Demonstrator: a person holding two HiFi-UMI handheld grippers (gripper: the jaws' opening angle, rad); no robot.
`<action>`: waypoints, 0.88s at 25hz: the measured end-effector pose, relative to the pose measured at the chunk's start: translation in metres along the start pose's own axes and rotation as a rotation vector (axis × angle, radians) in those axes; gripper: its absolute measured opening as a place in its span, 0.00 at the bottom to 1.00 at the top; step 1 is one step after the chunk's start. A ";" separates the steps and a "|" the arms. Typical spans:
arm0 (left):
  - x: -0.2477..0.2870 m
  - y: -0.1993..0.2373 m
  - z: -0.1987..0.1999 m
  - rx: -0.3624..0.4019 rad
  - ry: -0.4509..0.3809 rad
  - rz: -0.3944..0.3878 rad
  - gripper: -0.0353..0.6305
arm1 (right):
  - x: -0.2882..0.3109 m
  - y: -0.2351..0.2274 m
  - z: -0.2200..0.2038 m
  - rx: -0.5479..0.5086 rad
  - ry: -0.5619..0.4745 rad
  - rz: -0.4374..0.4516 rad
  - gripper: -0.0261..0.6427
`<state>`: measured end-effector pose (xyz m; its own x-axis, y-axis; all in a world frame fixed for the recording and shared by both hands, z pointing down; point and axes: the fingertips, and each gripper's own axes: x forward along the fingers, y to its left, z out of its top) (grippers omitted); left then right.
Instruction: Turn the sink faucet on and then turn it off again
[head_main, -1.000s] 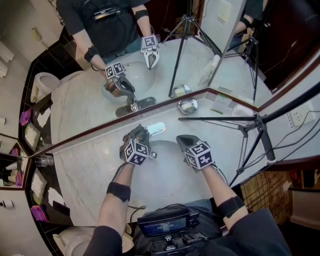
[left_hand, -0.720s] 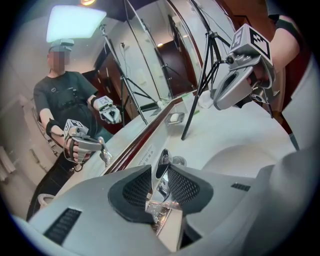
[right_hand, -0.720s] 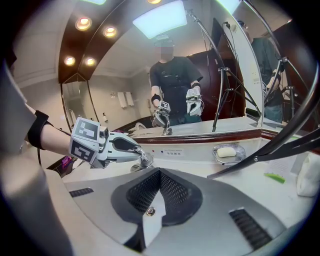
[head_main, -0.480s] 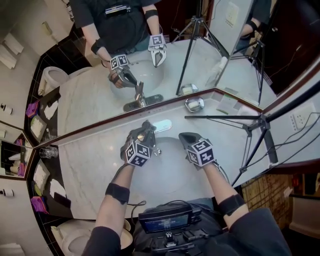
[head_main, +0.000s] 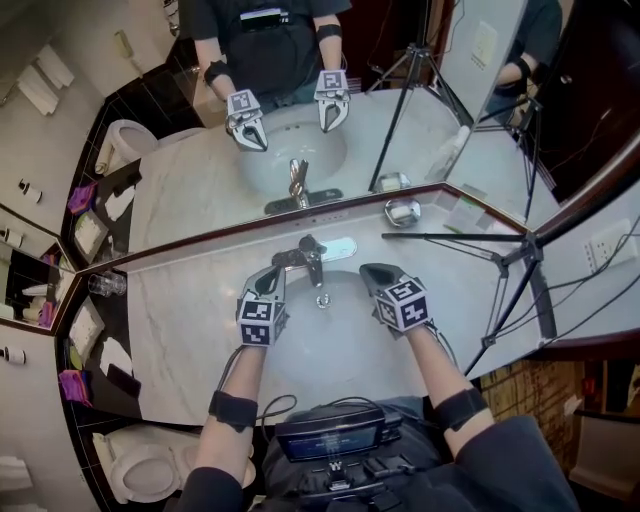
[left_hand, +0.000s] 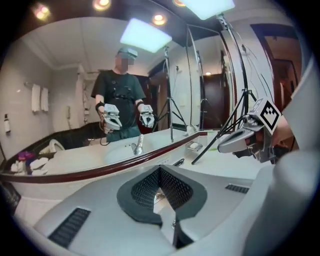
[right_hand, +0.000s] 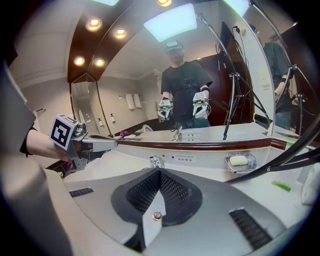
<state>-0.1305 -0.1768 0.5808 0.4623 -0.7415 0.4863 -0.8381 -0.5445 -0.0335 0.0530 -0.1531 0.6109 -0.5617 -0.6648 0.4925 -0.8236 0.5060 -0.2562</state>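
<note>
The left gripper (head_main: 276, 268), its jaws just closed on nothing, hovers just left of the faucet (head_main: 313, 262) at the back rim of the sink (head_main: 322, 352), while the right gripper (head_main: 370, 272) hangs to the faucet's right, pinched together and empty.

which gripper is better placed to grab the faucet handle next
Left, probably. The left gripper sits right beside the faucet handle and points toward it; its jaws have just closed, with nothing between them. The right gripper, also shut and empty, hangs over the right side of the basin, farther from the handle.
</note>
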 end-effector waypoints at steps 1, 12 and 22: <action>-0.006 0.005 -0.004 -0.029 -0.007 0.015 0.06 | -0.001 0.001 0.000 -0.003 -0.001 0.001 0.07; -0.061 0.021 -0.029 -0.234 -0.030 0.089 0.06 | -0.013 0.006 0.003 -0.019 -0.021 -0.013 0.07; -0.075 0.020 -0.036 -0.272 -0.047 0.108 0.06 | -0.020 0.009 0.002 -0.025 -0.024 -0.016 0.07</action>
<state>-0.1924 -0.1177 0.5751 0.3741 -0.8100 0.4517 -0.9270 -0.3415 0.1553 0.0562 -0.1366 0.5967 -0.5502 -0.6859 0.4763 -0.8306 0.5085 -0.2271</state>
